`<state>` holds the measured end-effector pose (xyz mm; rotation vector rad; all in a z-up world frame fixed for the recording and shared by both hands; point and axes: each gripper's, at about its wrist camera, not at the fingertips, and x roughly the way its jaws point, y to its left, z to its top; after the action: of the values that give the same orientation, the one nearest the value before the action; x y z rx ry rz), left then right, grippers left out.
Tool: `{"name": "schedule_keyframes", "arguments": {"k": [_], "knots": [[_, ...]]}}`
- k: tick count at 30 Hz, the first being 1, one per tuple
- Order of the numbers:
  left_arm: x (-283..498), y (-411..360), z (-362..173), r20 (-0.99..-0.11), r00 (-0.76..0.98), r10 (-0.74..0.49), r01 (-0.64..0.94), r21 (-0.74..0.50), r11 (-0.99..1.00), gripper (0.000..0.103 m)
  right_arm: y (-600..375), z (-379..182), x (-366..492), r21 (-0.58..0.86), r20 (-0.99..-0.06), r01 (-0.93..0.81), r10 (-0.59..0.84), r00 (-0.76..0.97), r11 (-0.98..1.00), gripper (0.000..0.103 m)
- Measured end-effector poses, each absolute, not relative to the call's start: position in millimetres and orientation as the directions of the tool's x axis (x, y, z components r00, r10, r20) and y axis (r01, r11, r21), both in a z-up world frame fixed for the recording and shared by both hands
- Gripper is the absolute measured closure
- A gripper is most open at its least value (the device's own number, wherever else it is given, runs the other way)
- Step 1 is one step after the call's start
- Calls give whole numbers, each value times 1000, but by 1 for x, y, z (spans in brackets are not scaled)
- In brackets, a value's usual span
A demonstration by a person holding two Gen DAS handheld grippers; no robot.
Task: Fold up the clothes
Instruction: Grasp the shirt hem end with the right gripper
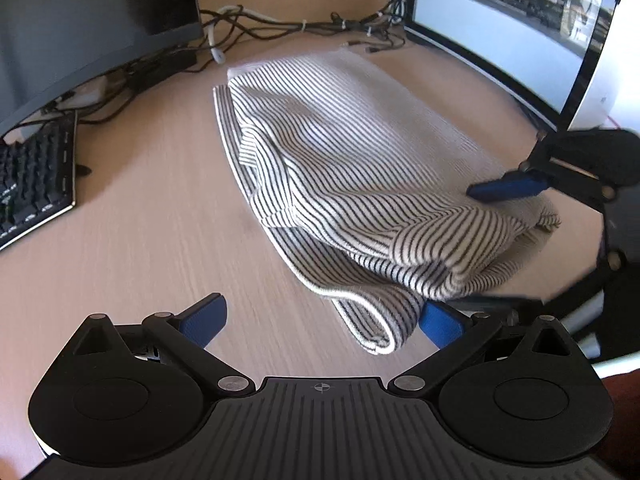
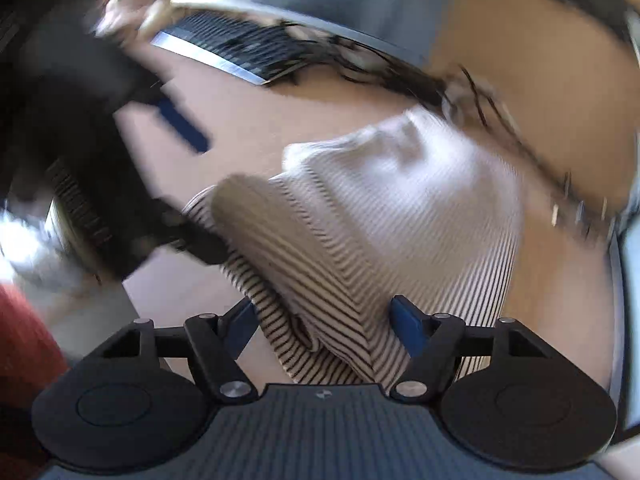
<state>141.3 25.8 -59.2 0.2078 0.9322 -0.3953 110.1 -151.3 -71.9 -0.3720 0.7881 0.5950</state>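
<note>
A black-and-white striped garment lies folded in layers on the wooden desk. My left gripper stands wide open at its near end. The rolled hem corner lies between its fingers, close to the right blue pad. My right gripper comes in from the right with one blue finger on top of the thick fold and the other below it. In the blurred right wrist view the garment runs between the right gripper's spread pads, uncompressed. The left gripper shows at upper left.
A black keyboard sits at the left. Behind the garment are a dark monitor, a lit curved monitor and a tangle of cables. Bare desk lies left of the garment. A red sleeve is at the lower left.
</note>
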Motion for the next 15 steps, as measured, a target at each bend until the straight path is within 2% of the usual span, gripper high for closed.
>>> {"name": "schedule_keyframes", "arguments": {"k": [4, 8, 10, 13, 15], "knots": [[129, 38, -44, -781, 552, -291, 442, -22, 897, 0, -169, -70, 126, 79, -759, -563, 415, 501, 823, 30], [121, 46, -45, -783, 536, -315, 479, -25, 878, 0, -177, -72, 138, 171, -756, -530, 456, 470, 831, 30], [124, 37, -55, -799, 546, -253, 481, 51, 875, 0, -173, -71, 136, 134, -763, -560, 446, 468, 817, 29], [134, 18, -71, -793, 592, -145, 460, 185, 868, 0, -157, -69, 127, -4, -773, -629, 397, 495, 778, 28], [144, 13, -74, -788, 606, -109, 426, 206, 881, 0, -152, -64, 115, -86, -754, -654, 380, 535, 751, 27]]}}
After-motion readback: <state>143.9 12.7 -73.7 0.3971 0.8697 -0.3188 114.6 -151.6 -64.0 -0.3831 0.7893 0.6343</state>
